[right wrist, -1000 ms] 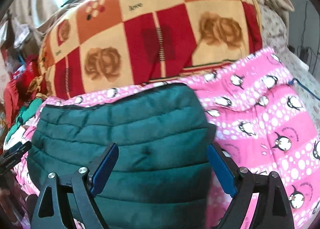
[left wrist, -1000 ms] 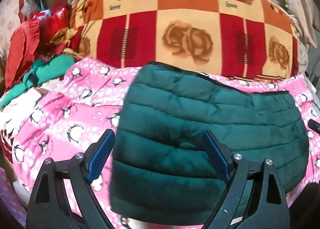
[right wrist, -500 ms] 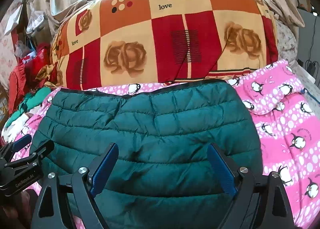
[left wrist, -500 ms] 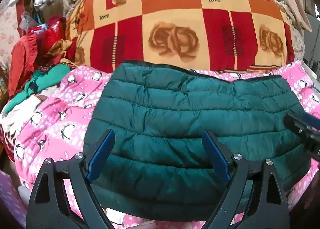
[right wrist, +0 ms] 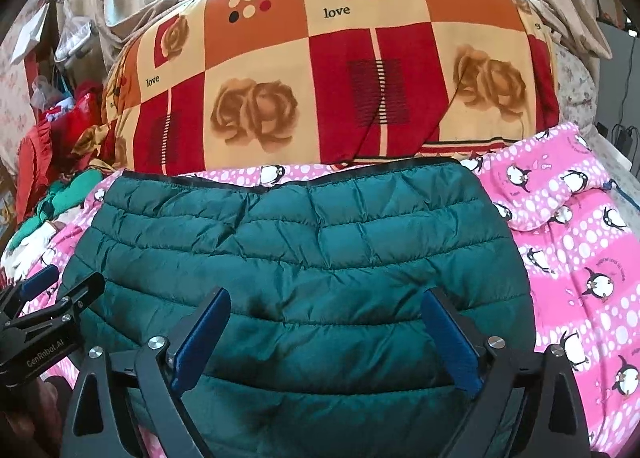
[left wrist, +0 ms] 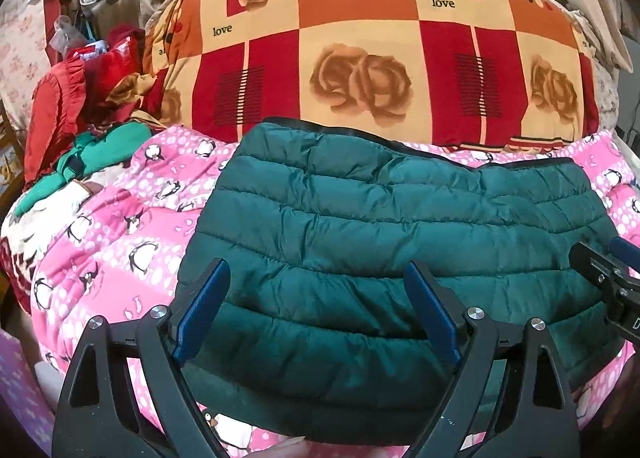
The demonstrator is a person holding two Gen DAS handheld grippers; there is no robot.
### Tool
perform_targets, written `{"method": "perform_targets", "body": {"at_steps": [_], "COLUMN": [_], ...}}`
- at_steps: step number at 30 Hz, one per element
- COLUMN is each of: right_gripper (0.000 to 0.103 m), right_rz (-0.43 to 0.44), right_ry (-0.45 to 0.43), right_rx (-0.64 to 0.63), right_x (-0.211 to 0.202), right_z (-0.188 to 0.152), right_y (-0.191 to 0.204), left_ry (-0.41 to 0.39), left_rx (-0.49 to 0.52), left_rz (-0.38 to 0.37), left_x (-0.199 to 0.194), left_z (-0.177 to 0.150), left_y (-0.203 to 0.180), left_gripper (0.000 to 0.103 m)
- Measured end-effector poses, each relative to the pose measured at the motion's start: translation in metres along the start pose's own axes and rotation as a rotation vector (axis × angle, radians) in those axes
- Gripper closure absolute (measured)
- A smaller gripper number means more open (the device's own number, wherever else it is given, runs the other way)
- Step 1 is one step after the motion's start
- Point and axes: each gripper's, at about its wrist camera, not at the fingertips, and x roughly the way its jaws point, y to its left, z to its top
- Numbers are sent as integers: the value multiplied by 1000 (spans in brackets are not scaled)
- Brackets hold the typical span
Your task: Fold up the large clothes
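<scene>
Both my claws hang wide apart w/ nothing in them: left gripper (left wrist: 316,308) over the near-left part of the green puffer jacket (left wrist: 400,238), right gripper (right wrist: 326,338) over its near-right part. The jacket lies folded into a compact quilted block on the pink penguin blanket (left wrist: 120,250), far edge just short of the rose-check quilt (left wrist: 360,58). Vs 1 s ago both claws have slid toward the jacket's middle and sit a bit higher; in the left view the right claw's tip now shows at the right edge. Jacket shape unchanged. I read that as a fold just let go, and I'm lining up 2 claws for 1 more fold or a lift.
</scene>
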Motion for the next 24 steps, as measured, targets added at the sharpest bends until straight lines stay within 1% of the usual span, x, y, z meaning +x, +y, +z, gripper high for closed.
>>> {"method": "perform_targets", "body": {"at_steps": [24], "right_gripper": [8], "right_rz": [-1], "right_ry": [10], "right_rx": [2], "right_x": [5], "right_z": [-2], "right_y": [-1], "left_ry": [12], "left_rx": [-16], "left_rz": [-7], "left_x": [6], "left_z": [-3], "left_y": [3], "left_gripper": [14]}}
